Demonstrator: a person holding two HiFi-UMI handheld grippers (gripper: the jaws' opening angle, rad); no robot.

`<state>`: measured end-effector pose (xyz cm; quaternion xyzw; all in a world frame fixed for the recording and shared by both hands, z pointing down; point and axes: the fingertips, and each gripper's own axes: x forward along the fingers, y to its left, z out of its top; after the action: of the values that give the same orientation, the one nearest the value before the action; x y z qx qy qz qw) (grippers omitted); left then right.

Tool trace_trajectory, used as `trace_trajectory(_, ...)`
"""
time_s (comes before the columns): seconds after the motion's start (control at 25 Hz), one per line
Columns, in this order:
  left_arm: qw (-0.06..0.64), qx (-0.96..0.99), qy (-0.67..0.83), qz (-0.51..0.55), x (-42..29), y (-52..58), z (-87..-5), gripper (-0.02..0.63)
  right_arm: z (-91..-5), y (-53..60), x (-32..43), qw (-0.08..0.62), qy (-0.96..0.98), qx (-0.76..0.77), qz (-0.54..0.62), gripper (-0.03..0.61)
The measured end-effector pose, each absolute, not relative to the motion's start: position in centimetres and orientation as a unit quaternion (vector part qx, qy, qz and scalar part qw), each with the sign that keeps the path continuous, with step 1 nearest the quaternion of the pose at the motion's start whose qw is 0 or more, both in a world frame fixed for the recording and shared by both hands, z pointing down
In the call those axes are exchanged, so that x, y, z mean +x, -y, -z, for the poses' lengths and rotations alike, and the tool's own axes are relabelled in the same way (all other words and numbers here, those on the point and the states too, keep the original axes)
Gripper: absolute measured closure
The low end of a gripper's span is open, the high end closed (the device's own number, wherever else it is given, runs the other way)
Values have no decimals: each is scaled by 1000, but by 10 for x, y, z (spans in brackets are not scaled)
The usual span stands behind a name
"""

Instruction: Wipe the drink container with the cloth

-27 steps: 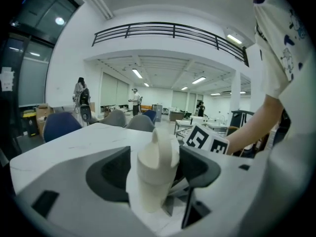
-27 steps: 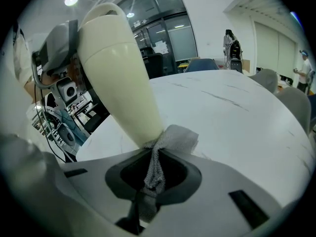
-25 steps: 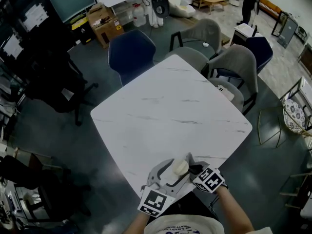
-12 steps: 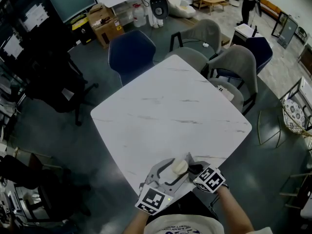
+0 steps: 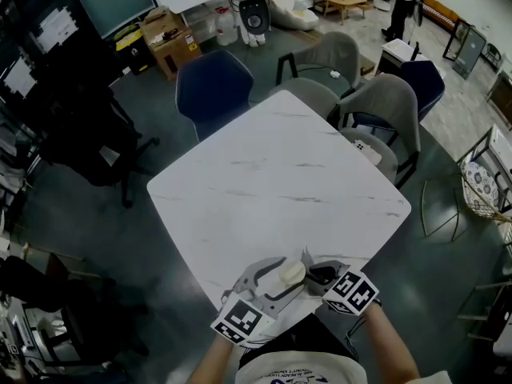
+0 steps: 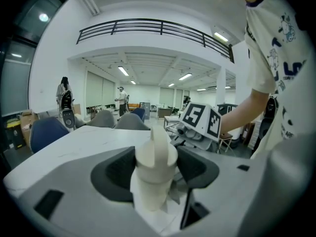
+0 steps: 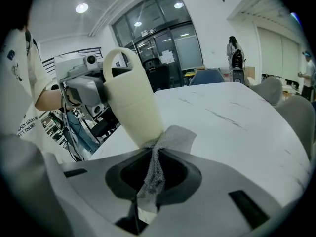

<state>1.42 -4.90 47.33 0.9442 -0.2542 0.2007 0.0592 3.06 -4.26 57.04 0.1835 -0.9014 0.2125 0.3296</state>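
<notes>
A cream drink container (image 5: 291, 273) with a loop handle is tilted over the near corner of the white marble table (image 5: 272, 174). My left gripper (image 5: 284, 279) is shut on it. Its pads press both sides of the container (image 6: 154, 181) in the left gripper view, and its jaws have just been closing slightly around it. My right gripper (image 5: 320, 278) is shut on a grey mesh cloth (image 7: 173, 137). The bunched cloth touches the container's lower side (image 7: 131, 102) in the right gripper view.
A dark blue chair (image 5: 212, 86) and grey chairs (image 5: 384, 102) stand along the table's far edges. A cardboard box (image 5: 168, 38) sits on the floor beyond them. A black office chair (image 5: 96, 134) is at the left.
The left gripper has turned a little, so its marker cube now sits further left. The right gripper with the cloth has shifted slightly against the container. The container stays between the left jaws.
</notes>
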Motion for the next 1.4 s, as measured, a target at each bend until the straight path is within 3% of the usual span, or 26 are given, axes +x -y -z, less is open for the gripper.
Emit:
trace_trajectory(0.72, 29, 967, 113, -228, 12, 43, -474, 342, -498, 41, 25, 302, 932, 117, -164, 532)
trace_trajectory(1.4, -3, 970, -18, -242, 17, 33, -473, 342, -474, 41, 28, 316, 938, 74, -122, 531)
